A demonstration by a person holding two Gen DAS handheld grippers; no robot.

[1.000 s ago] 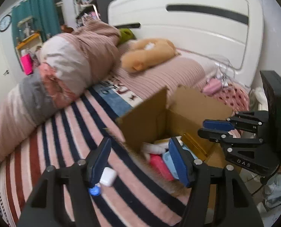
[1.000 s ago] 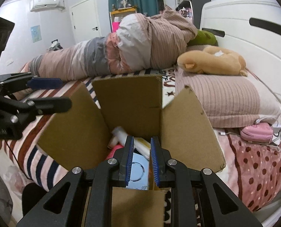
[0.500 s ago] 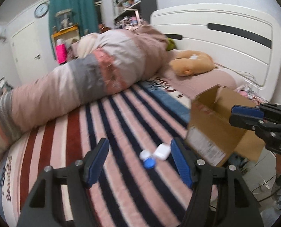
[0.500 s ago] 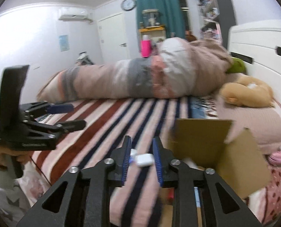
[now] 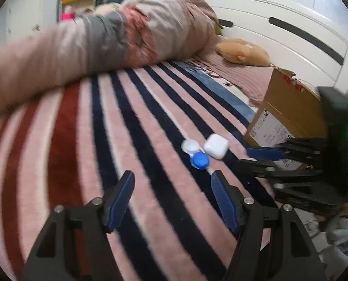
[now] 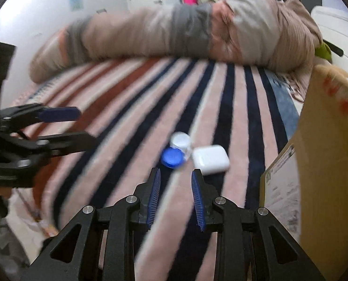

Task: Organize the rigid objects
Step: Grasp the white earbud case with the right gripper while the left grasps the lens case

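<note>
A white earbud case and a contact lens case with one blue and one white cap lie side by side on the striped blanket. My left gripper is open and empty, a little short of them. My right gripper is open and empty, just short of the lens case; it also shows at the right of the left wrist view. The cardboard box stands to the right of the two items.
A rolled pink and grey duvet lies across the far side of the bed. A tan plush toy rests on the pillow by the white headboard. The bed's near edge drops off behind both grippers.
Both grippers have swung left, away from the open box and toward the two small items on the blanket. The right gripper's jaws have opened wider.
</note>
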